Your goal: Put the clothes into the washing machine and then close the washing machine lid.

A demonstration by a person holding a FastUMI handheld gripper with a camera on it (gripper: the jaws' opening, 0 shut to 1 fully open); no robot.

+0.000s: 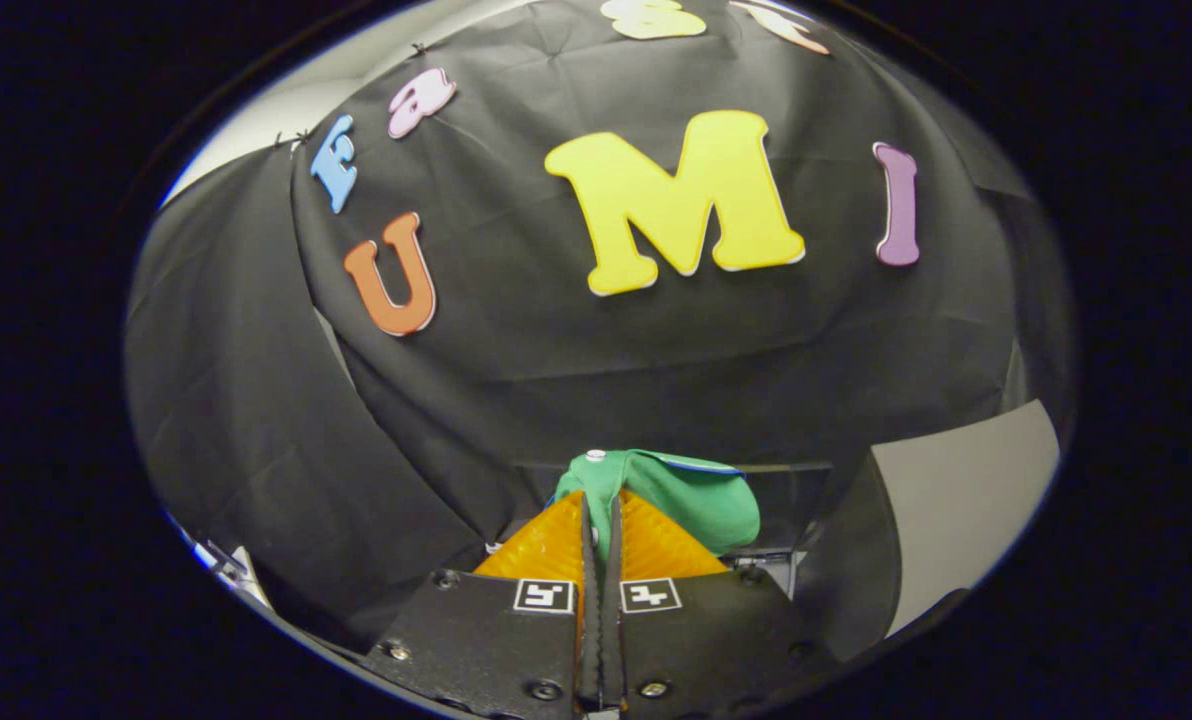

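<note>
A green garment (691,495) with a small white button and a thin blue edge hangs bunched at my fingertips. My gripper (601,515) is shut on it, a fold of the cloth pinched between both fingers. The garment is lifted in front of the black cloth wall. Just beyond it a dark, glossy raised panel (791,500) shows, which may be the washing machine's lid, with a bit of pale machine body (781,565) under it. The drum opening is hidden behind my fingers and the garment.
Black cloth (556,360) drapes the wall ahead and to the left. A pale grey surface (966,500) lies to the right of the fingers. Some white and blue object (221,565) peeks out low on the left.
</note>
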